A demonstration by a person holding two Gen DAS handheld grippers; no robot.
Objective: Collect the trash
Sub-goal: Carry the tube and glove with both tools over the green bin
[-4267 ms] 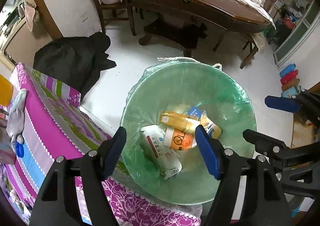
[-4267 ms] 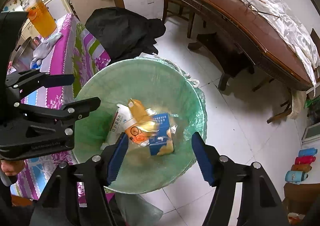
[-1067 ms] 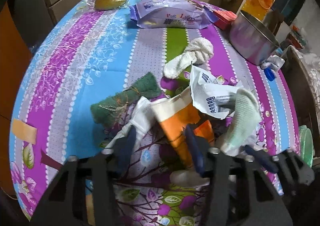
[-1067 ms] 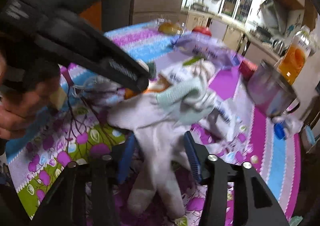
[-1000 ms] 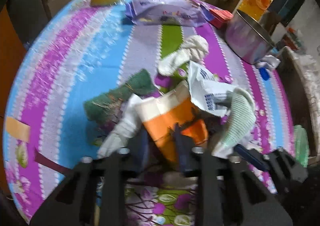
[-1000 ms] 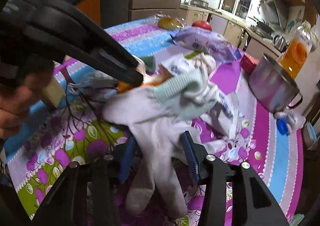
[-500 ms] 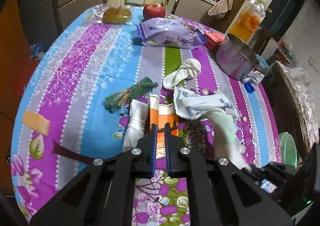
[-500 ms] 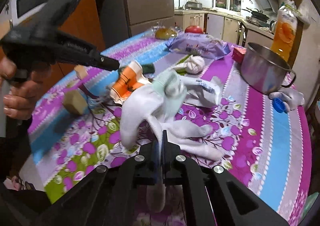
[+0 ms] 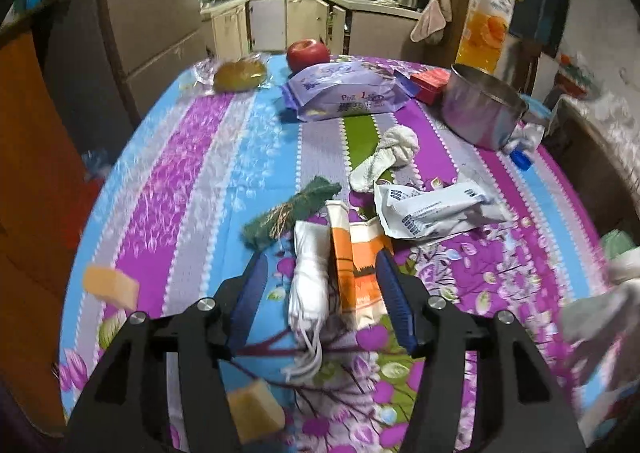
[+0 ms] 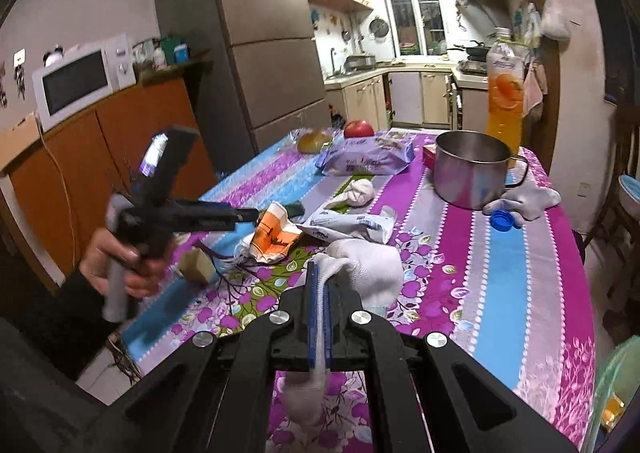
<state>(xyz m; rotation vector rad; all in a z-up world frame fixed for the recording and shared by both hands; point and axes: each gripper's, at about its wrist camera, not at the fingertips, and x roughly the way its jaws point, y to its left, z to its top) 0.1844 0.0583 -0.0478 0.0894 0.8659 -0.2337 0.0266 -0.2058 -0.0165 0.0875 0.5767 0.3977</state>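
Right gripper (image 10: 319, 317) clamped on white glove (image 10: 368, 265), lifted near table edge. Left gripper (image 9: 320, 301) jaws just opened, straddling orange carton (image 9: 356, 253); loose glove could slip free mid-carry.

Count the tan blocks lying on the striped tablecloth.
2. The first tan block lies near the left edge of the table. The second tan block lies at its near edge, lowest in the left wrist view. More may be hidden from view.

On desk: 1 apple (image 9: 307, 53), 1 pot (image 9: 482, 111), 1 juice bottle (image 9: 486, 31), 2 sponge blocks (image 9: 110, 287) (image 9: 256, 415), 1 orange carton (image 9: 354, 253), 1 blue cap (image 9: 521, 161), 1 bun (image 9: 239, 73).
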